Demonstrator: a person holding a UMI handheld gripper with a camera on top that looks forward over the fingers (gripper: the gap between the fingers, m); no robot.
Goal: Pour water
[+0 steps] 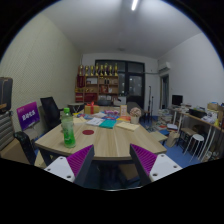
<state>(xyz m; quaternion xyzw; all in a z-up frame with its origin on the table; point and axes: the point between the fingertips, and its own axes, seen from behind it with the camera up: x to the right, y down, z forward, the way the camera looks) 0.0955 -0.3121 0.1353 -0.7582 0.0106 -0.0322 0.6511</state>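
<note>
- Gripper [112,165], bottom of frame: magenta-padded fingers [78,160] spread wide, holding nothing.
- Green plastic bottle [67,127] stands upright, left of centre on light wooden table [105,142]; contents unclear.
- Small orange cup [135,117], right of centre; contents indiscernible.

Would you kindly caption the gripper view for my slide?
Open gripper faces a cluttered table, green bottle ahead beyond its fingers.
</note>
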